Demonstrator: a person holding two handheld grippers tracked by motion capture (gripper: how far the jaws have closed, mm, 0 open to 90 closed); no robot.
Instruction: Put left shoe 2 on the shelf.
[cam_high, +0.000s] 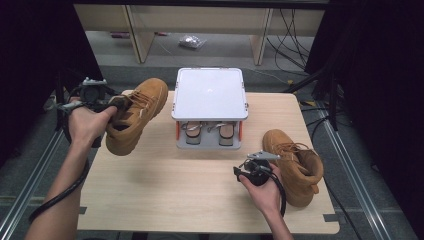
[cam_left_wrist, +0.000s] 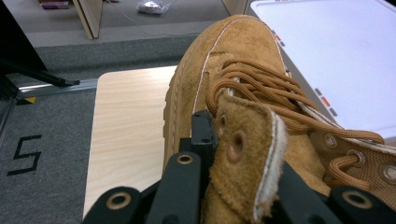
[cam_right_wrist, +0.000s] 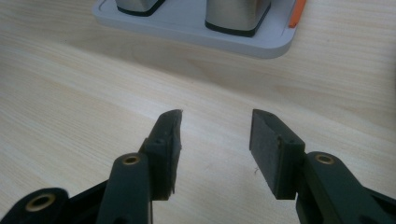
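1. High view: a tan boot (cam_high: 134, 116) is held off the tabletop (cam_high: 165, 185) by the left gripper (cam_high: 114, 103), at the left of a white stand (cam_high: 210, 93). A second boot (cam_high: 295, 165) is seen standing at the right edge, just beside the right gripper (cam_high: 250, 167).
2. Left gripper view: the boot's collar flap (cam_left_wrist: 245, 154) is seen clamped between the black jaws, with the toe pointed away.
3. Right gripper view: the jaws are spread with nothing between them, above bare wood before the stand's base (cam_right_wrist: 196, 30).
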